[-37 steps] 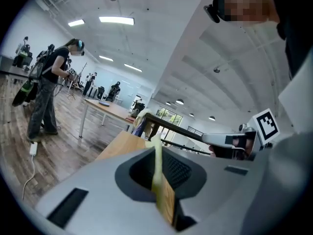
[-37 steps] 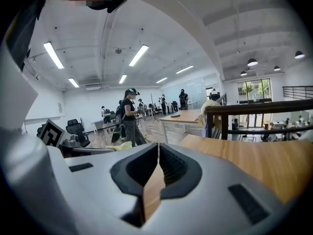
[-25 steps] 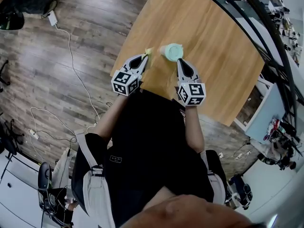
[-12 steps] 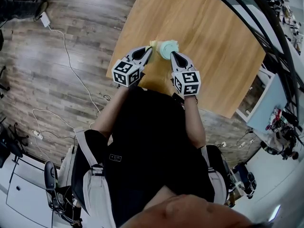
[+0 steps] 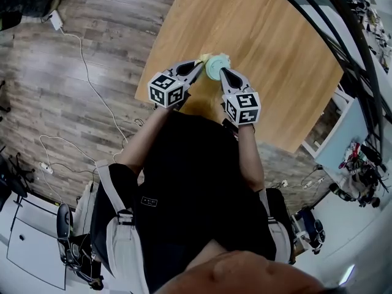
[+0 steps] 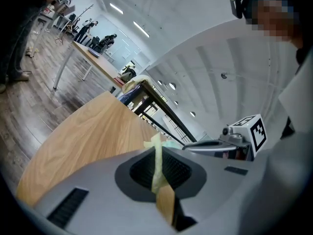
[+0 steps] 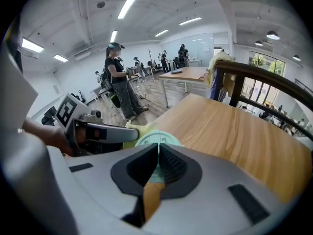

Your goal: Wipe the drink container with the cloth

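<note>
Pinching the yellow cloth (image 6: 156,160) in the left gripper (image 5: 197,64) jaws, right against the mint drink container (image 5: 217,65). Holding the right gripper (image 5: 222,71) jaws together at its near side, by the worktop (image 5: 269,35) near edge.

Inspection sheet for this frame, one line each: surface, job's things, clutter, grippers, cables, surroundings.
Surface: light wooden table.
Job's things: mint-green round drink container between the two grippers; pale yellow cloth at its side.
Clutter: nothing seen.
Grippers: left gripper shut on the cloth; right gripper shut on the container, as far as its view shows.
Cables: white cable trailing over the floor.
Surroundings: wood-plank floor, black railing, people standing in the background.
</note>
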### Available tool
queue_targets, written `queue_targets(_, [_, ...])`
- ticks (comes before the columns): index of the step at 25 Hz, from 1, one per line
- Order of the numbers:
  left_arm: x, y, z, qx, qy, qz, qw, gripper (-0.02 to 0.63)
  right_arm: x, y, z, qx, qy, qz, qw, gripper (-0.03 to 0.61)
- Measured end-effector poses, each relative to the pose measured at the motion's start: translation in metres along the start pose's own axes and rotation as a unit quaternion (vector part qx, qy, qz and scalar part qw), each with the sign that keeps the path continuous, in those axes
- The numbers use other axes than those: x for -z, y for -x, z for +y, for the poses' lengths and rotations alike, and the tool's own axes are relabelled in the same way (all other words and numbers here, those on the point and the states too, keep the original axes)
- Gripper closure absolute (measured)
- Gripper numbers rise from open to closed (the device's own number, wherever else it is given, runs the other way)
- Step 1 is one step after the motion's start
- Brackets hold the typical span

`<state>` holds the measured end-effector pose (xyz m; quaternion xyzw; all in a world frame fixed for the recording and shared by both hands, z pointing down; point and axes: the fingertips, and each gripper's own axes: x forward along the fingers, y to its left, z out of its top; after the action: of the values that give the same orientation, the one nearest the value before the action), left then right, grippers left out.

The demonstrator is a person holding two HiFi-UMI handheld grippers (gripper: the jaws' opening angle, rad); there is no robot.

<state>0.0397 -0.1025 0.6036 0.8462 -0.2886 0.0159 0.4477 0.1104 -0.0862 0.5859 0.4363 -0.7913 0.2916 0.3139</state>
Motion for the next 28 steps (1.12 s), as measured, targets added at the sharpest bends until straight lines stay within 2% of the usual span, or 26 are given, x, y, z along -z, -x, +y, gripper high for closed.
queue_targets(4, [0.01, -0.009, 0.005, 0.006, 0.012, 0.016, 0.9998, 0.58, 0.0, 0.0, 0.0, -0.005, -0.007, 0.002, 1.0, 0.545])
queue_targets(9, [0.03, -0.021, 0.025, 0.011, 0.048, 0.032, 0.9982, 0.58, 0.0, 0.0, 0.001, -0.003, -0.012, 0.002, 1.0, 0.545])
queue_targets(19, [0.065, -0.042, 0.058, -0.006, 0.044, 0.082, 0.9957, 0.58, 0.0, 0.006, -0.001, -0.001, -0.016, 0.001, 1.0, 0.545])
queue_targets(28, [0.087, -0.057, 0.083, -0.023, 0.062, 0.127, 0.9897, 0.58, 0.001, 0.008, -0.002, -0.003, -0.018, 0.001, 1.0, 0.545])
